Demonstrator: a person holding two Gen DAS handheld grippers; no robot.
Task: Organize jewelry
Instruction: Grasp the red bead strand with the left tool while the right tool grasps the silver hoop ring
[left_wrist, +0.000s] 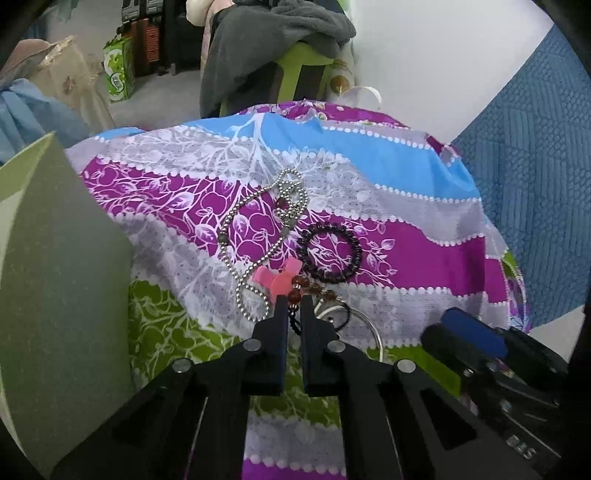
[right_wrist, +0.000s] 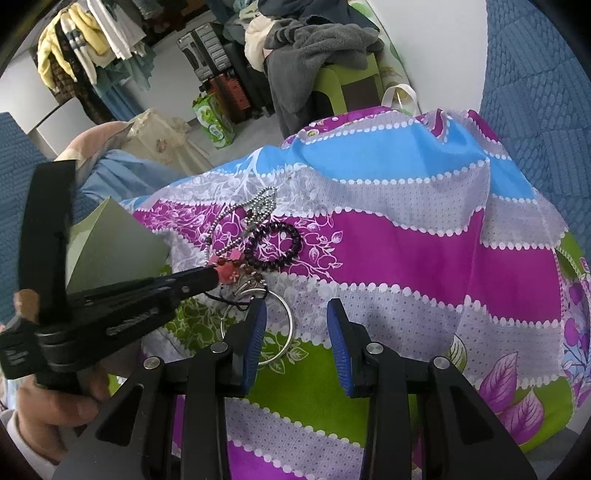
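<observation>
I see a glossy striped floral cloth (right_wrist: 388, 236) w/ beaded silver chain (left_wrist: 258, 221). Left gripper (left_wrist: 293, 299) pinches red-bead charm (left_wrist: 295, 286); right gripper (right_wrist: 297, 314) wide.

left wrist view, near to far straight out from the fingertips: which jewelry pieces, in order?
left gripper → red-bead bracelet with pink charm → dark beaded bracelet → silver ball-chain necklace

Silver bead chain (left_wrist: 258, 236), dark bracelet (left_wrist: 330, 254) — lying apart.
</observation>
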